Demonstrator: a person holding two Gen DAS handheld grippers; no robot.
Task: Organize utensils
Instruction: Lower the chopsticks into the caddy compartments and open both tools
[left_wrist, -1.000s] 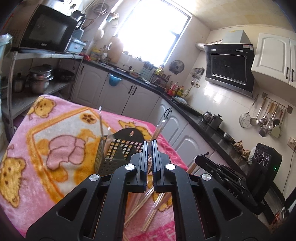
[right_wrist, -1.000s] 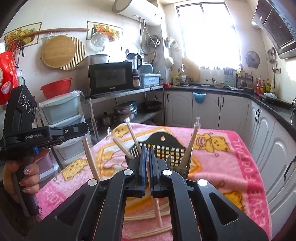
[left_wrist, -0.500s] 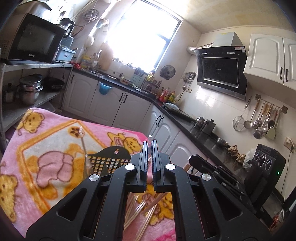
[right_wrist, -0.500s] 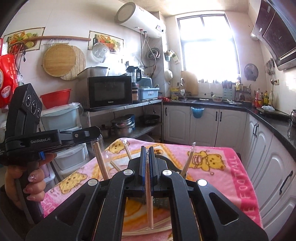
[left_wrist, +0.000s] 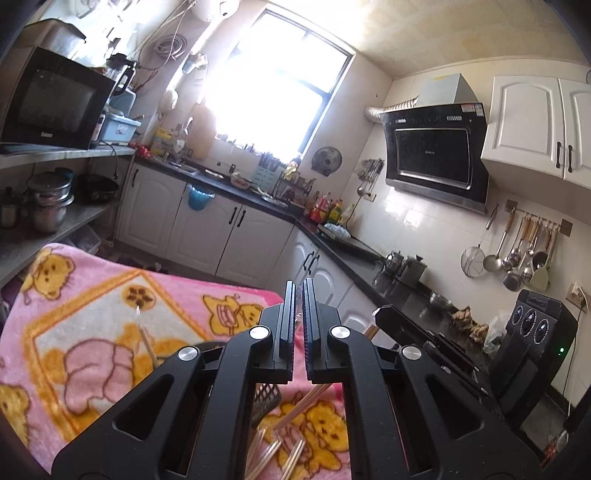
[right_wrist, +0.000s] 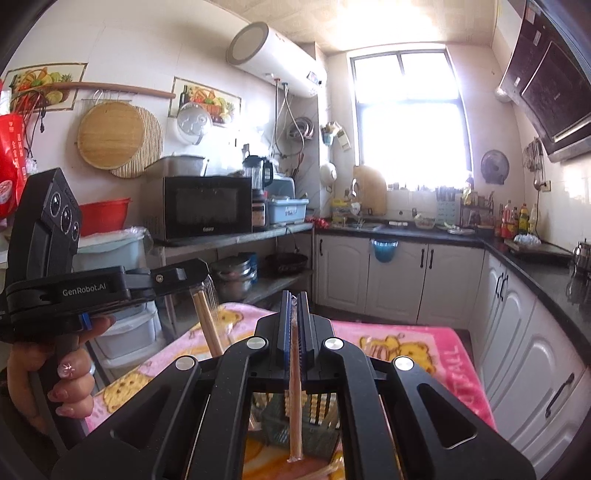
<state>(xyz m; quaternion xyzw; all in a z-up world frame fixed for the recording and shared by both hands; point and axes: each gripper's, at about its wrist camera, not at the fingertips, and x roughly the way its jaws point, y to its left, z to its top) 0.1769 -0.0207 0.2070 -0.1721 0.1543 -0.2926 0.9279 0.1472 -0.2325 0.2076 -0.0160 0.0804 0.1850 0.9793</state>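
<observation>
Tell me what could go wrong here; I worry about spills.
The right tool pinches a wrapped chopstick pair by its top, so it may swing and miss the dark mesh utensil basket. The left tool also holds chopsticks nearby; the two could collide.

A blown-out bright window fills the upper centre. White cabinets under a black countertop run right. A microwave sits on the left shelf; a water heater hangs above.
</observation>
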